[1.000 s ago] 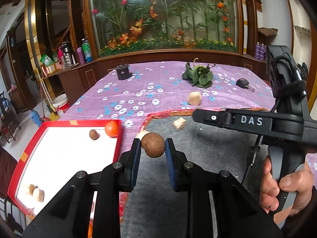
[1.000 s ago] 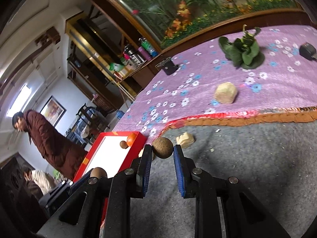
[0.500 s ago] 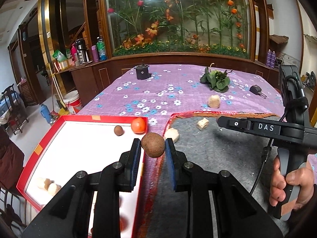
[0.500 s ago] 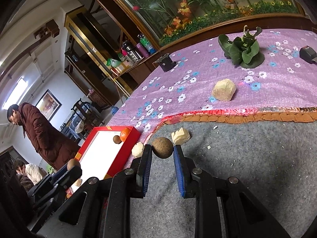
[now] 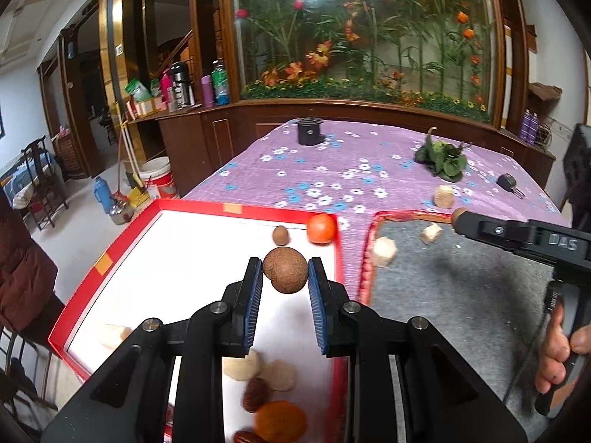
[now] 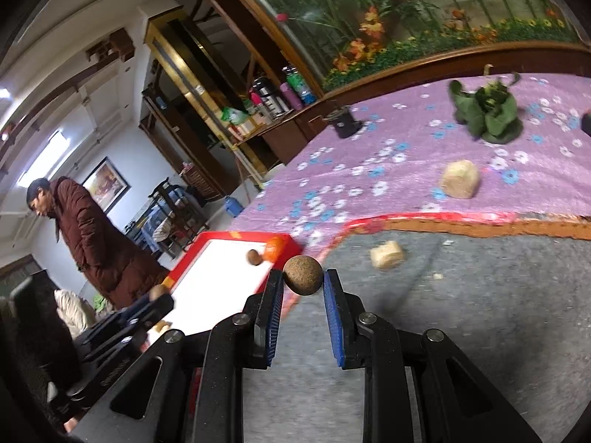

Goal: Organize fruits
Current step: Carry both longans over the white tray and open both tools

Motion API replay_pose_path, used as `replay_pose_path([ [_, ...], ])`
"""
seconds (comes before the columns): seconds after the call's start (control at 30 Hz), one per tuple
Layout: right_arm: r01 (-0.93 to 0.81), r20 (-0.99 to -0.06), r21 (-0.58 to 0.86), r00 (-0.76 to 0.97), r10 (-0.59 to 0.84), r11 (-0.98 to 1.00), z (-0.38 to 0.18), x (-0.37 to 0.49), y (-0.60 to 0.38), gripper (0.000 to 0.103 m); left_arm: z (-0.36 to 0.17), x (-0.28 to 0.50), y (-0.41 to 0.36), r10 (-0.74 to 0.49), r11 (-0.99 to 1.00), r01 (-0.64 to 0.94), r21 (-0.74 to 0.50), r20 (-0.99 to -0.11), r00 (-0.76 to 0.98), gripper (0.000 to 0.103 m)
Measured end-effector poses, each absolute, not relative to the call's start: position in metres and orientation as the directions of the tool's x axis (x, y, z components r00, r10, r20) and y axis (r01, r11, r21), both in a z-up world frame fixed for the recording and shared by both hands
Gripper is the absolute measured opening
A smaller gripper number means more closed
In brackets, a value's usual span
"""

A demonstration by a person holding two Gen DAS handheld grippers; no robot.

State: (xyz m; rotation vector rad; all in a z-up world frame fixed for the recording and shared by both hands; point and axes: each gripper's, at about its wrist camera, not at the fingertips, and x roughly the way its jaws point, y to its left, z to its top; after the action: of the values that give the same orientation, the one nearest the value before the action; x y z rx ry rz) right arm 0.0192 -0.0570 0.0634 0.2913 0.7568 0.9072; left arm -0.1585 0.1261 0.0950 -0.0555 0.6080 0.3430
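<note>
My left gripper (image 5: 285,271) is shut on a round brown fruit (image 5: 285,269) and holds it above the red-rimmed white tray (image 5: 207,208). In the tray lie an orange fruit (image 5: 321,228), a small brown fruit (image 5: 280,235), pale pieces (image 5: 242,365) and dark and orange fruits (image 5: 279,421) near me. My right gripper (image 6: 303,277) is shut on another round brown fruit (image 6: 303,274) above the grey mat (image 6: 461,313), right of the tray (image 6: 207,284). The right gripper also shows at the right of the left wrist view (image 5: 456,216).
Pale chunks lie on the mat (image 5: 430,232) (image 5: 384,251) and on the purple flowered cloth (image 5: 443,195). A leafy green bunch (image 5: 441,157), a black cylinder (image 5: 310,131) and a black plug (image 5: 508,181) sit farther back. A person in a brown coat (image 6: 85,236) stands left of the table.
My left gripper has carried its brown fruit leftward from the mat's edge to over the tray. My right gripper keeps its fruit and has shifted slightly toward the tray.
</note>
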Motion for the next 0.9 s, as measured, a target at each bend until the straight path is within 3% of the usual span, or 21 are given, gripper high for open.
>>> replay_pose_path([
  [0.33,-0.695,-0.435,0.544,0.246,0.866,0.471,0.083,-0.014,0.026,0.022,0.084,-0.169,0.161,0.335,0.919,-0.392,0.028,-0.578,0.744,0.022],
  [0.9,-0.742,-0.509,0.490,0.181,0.841,0.456,0.050,-0.043,0.092,0.022,0.072,-0.178,0.197,0.375,0.890,-0.456,0.017,-0.598,0.709,0.023],
])
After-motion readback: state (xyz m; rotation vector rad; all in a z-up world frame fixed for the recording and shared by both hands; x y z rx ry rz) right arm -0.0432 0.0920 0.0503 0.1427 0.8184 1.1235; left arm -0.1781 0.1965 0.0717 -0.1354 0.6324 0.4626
